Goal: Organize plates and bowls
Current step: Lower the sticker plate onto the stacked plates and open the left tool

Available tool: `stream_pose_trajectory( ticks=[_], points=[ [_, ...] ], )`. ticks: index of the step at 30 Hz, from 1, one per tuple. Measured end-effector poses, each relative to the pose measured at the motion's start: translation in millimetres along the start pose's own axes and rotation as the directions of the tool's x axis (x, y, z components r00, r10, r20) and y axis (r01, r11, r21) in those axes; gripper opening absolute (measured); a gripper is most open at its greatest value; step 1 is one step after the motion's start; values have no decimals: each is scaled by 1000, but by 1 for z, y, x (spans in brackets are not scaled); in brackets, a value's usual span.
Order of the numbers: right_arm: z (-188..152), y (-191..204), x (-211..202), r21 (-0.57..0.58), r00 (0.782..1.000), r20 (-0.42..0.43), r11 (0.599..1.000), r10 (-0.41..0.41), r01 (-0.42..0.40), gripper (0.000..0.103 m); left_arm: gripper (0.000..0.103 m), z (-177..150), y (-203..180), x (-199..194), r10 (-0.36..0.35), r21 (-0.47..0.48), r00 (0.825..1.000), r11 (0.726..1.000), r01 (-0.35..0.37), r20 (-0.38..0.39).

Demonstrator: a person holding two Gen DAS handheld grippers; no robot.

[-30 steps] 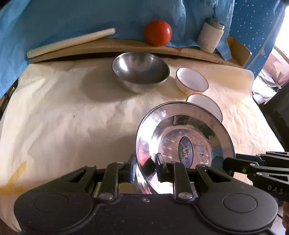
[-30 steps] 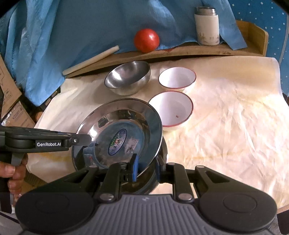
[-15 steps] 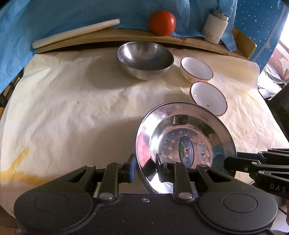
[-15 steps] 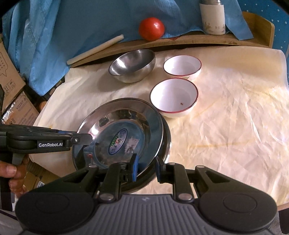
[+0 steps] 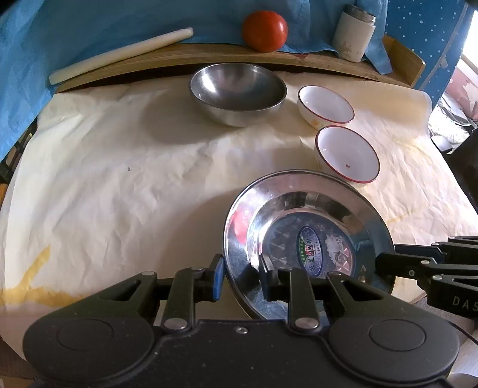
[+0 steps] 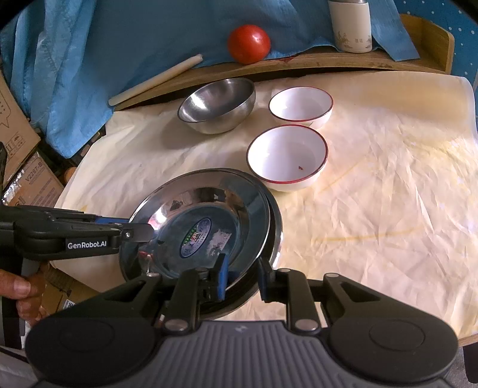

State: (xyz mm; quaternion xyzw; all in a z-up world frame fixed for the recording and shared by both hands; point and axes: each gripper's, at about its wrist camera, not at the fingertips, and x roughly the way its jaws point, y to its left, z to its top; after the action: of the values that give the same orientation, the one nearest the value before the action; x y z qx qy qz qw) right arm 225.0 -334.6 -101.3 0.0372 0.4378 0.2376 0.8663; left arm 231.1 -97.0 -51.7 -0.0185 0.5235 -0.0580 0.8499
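A shiny steel plate (image 5: pixel 307 232) with a round sticker is held at the table's near edge, and it also shows in the right wrist view (image 6: pixel 206 221). A second steel plate (image 6: pixel 276 226) lies nested under it. My left gripper (image 5: pixel 240 276) is shut on the plate's left rim. My right gripper (image 6: pixel 242 273) is shut on the rims of the plates at their near side. A steel bowl (image 5: pixel 237 89) stands at the back. Two white bowls with red rims stand to its right, a far one (image 5: pixel 325 104) and a near one (image 5: pixel 346 152).
The table (image 5: pixel 119 179) is covered with crinkled cream paper. A wooden ledge (image 5: pixel 179 56) at the back carries a white stick (image 5: pixel 119 53), a red tomato (image 5: pixel 264 26) and a white flask (image 5: pixel 354 32). Blue cloth hangs behind. Cardboard boxes (image 6: pixel 27 179) stand at the left.
Both grippers with the plates have drawn back toward the table's near edge, so the bowls lie farther ahead. Both grips are unchanged.
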Motion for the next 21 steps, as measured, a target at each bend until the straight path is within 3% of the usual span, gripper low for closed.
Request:
stream_pose_trajectory(
  ticks=[15, 19, 21],
  points=[
    [6, 1, 0, 5, 1000, 19, 1000, -15, 15, 29, 27, 7, 3, 3, -5, 11, 1000, 1000, 5, -3],
    [10, 2, -2, 5, 999, 35, 1000, -22, 22, 31, 37, 10, 6, 1, -14, 7, 1000, 1000, 13, 12],
    [11, 3, -2, 8, 999, 44, 1000, -25, 25, 35, 46, 13, 8, 0, -17, 4, 1000, 1000, 17, 23]
  ],
)
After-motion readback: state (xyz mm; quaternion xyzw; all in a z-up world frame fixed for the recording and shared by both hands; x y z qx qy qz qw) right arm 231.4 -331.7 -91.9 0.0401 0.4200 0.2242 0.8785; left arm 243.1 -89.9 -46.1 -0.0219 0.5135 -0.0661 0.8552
